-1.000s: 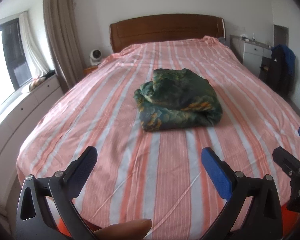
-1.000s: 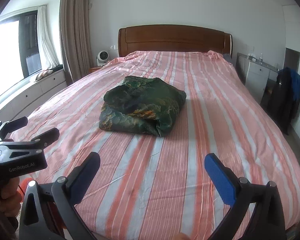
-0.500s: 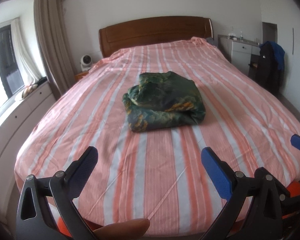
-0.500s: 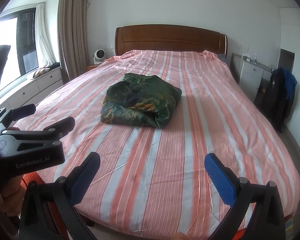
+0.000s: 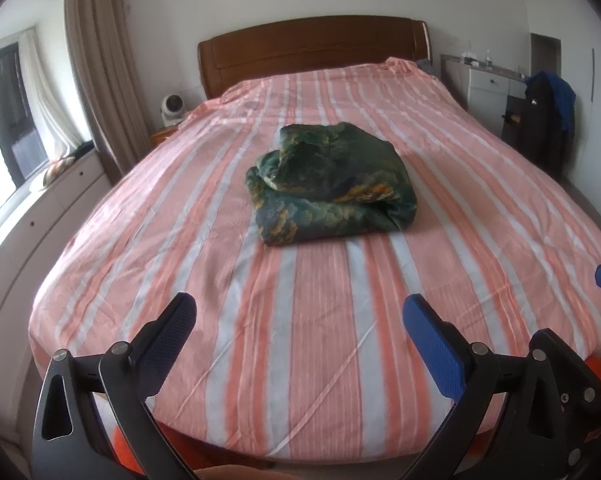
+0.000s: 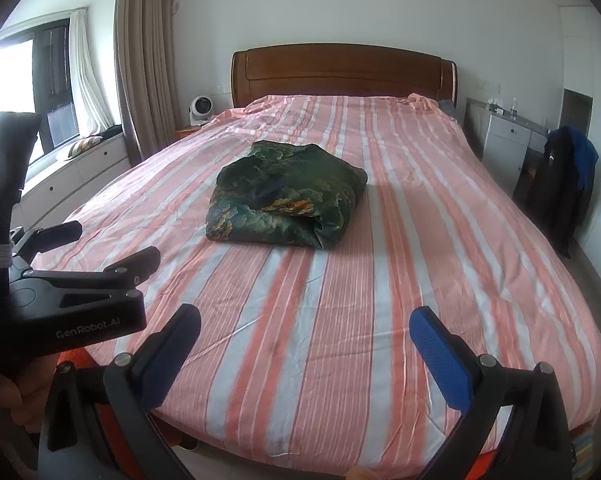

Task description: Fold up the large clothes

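A dark green patterned garment (image 5: pixel 332 186) lies folded in a thick bundle on the middle of the bed; it also shows in the right wrist view (image 6: pixel 284 196). My left gripper (image 5: pixel 300 320) is open and empty, held off the foot of the bed, well short of the garment. My right gripper (image 6: pixel 304 328) is open and empty too, beside the left one. The left gripper's body (image 6: pixel 72 284) shows at the left of the right wrist view.
The bed (image 5: pixel 308 344) has a pink and white striped sheet and a wooden headboard (image 5: pixel 312 50). White cabinets (image 5: pixel 40 216) run along the window at left. A white dresser (image 5: pixel 488 92) and a dark jacket (image 5: pixel 548 120) stand at right.
Both grippers have pulled back from the bed and away from the garment, which now looks smaller and farther. Both stay open. The garment has not moved.
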A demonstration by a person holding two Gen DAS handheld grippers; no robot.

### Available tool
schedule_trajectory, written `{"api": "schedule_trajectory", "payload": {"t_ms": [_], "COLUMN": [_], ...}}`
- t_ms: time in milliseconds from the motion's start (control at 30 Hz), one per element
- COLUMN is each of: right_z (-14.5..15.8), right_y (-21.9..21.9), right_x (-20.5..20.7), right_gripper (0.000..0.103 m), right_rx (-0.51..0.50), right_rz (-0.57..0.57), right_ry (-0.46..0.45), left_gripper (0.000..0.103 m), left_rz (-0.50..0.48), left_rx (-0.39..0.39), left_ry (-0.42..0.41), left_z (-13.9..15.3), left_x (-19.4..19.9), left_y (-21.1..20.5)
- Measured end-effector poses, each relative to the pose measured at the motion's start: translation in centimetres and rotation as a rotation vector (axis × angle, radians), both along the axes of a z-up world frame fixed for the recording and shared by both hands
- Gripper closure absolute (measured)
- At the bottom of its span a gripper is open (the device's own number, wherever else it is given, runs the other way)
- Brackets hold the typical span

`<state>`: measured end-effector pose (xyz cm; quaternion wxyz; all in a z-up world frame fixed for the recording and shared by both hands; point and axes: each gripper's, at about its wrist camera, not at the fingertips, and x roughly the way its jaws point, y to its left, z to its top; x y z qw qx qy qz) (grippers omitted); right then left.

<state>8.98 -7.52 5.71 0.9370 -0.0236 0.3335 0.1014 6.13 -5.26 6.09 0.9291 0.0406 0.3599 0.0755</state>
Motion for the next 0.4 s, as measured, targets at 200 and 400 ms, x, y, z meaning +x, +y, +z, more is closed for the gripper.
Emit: {"api": "schedule_trajectory", "payload": {"t_ms": [200, 400], "right_z": [-0.24, -0.1], "right_y": [-0.11, 0.0], "right_x": [0.07, 0.12], "right_gripper": [0.0, 0.0], "right_rx": [-0.005, -0.005], "right_rz": [-0.007, -0.003], "right_ry": [0.008, 0.005], "left_gripper": [0.0, 0.0], "left_rz": [-0.003, 0.005], "left_rx": [-0.017, 0.002], "left_ry": [-0.006, -0.036], "left_z": [-0.05, 0.4], "left_x": [-0.06, -0.42], "left_y": [0.1, -0.3]}}
